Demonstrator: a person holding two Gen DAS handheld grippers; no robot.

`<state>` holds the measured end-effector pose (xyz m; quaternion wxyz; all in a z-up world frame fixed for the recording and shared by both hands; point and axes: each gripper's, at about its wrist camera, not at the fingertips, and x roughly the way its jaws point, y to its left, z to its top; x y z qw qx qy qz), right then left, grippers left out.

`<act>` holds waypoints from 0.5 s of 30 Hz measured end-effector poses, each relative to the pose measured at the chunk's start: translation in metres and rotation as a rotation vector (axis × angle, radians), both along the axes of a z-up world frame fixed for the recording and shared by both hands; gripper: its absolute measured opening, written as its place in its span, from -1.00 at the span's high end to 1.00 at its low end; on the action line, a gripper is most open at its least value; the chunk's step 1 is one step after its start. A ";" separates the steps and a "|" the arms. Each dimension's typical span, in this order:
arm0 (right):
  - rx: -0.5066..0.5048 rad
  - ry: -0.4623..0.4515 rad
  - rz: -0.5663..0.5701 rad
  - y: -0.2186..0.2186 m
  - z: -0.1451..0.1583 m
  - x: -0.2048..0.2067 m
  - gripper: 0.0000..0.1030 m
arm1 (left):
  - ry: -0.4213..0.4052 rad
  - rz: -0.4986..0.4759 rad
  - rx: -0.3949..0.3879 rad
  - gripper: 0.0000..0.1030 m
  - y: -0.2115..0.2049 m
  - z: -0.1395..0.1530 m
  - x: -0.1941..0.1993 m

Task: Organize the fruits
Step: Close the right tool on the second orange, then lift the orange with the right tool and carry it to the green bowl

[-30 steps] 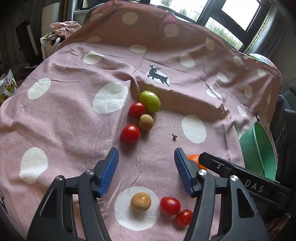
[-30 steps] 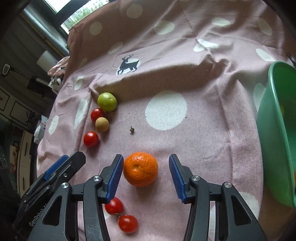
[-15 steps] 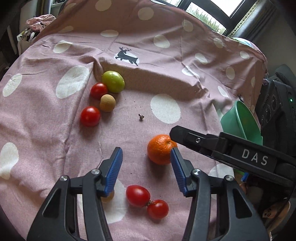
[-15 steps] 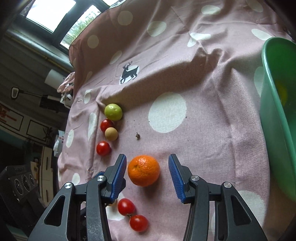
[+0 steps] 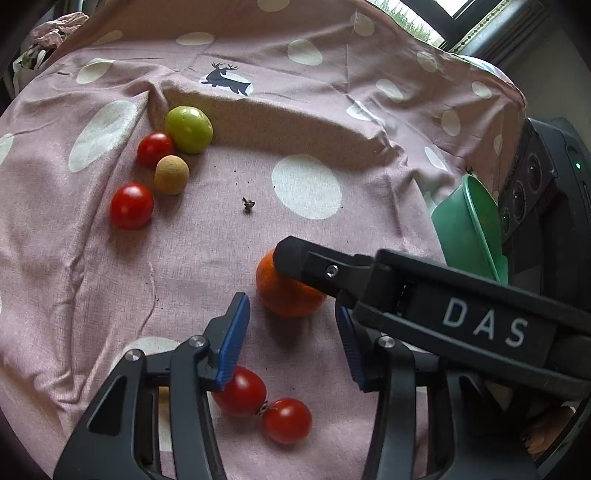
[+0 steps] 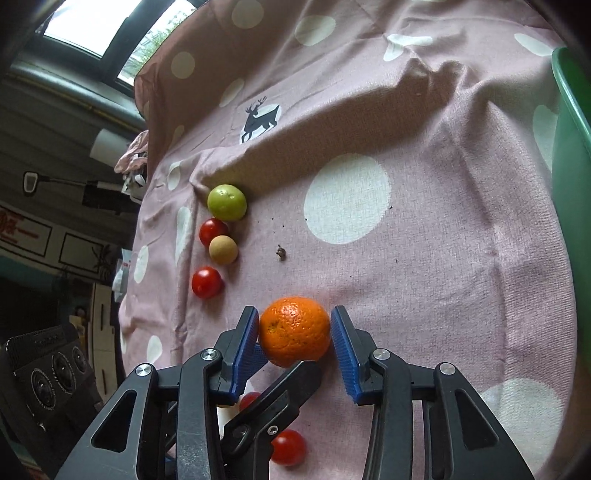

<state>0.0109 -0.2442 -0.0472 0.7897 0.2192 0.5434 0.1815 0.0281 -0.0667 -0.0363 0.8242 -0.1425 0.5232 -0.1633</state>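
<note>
Covering the whole work surface: pink cloth (image 5: pixel 207 258) w/ white dots + a deer print (image 5: pixel 225 79) at upper centre of left-wrist view; window (image 6: pixel 99 29) at upper left of right-wrist view; green tub (image 6: pixel 570 177) cut off at right edge.

Right gripper (image 6: pixel 293 341) tilted down at lower centre of its frame; jaws have just been closing, orange (image 6: pixel 294 331) between the blue pads; left pad touching the peel, right pad just beside it, contact there hard to confirm, so no firm pinch noted.

Left gripper (image 5: pixel 291 334) also tilted down, lower centre of its frame; jaws have just been closing, still spread, nothing gripped; two joined red tomatoes (image 5: pixel 262 404) below/between them, the left one partly under the left pad.

Fruit cluster at centre left: green fruit (image 5: pixel 188 129), tan fruit (image 5: pixel 171 174), two more red tomatoes (image 5: pixel 132 205); small dark stem bit (image 5: pixel 249 204) mid-cloth.

In left-wrist view right gripper's finger crosses frame, hiding part of the orange + the tub; black device at right edge unclear.
</note>
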 end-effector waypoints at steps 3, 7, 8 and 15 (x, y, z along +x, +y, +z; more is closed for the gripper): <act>0.005 0.002 -0.001 0.000 0.000 0.000 0.16 | 0.011 -0.001 0.004 0.18 -0.002 -0.003 0.003; 0.024 0.017 0.000 -0.002 -0.004 0.001 0.16 | 0.017 -0.001 0.002 0.26 -0.004 -0.006 0.005; 0.028 0.016 -0.001 -0.002 -0.004 0.001 0.16 | 0.016 -0.001 0.004 0.26 -0.004 -0.006 0.005; 0.041 0.020 -0.007 -0.004 -0.005 0.001 0.16 | 0.008 0.002 0.013 0.26 -0.004 -0.005 0.003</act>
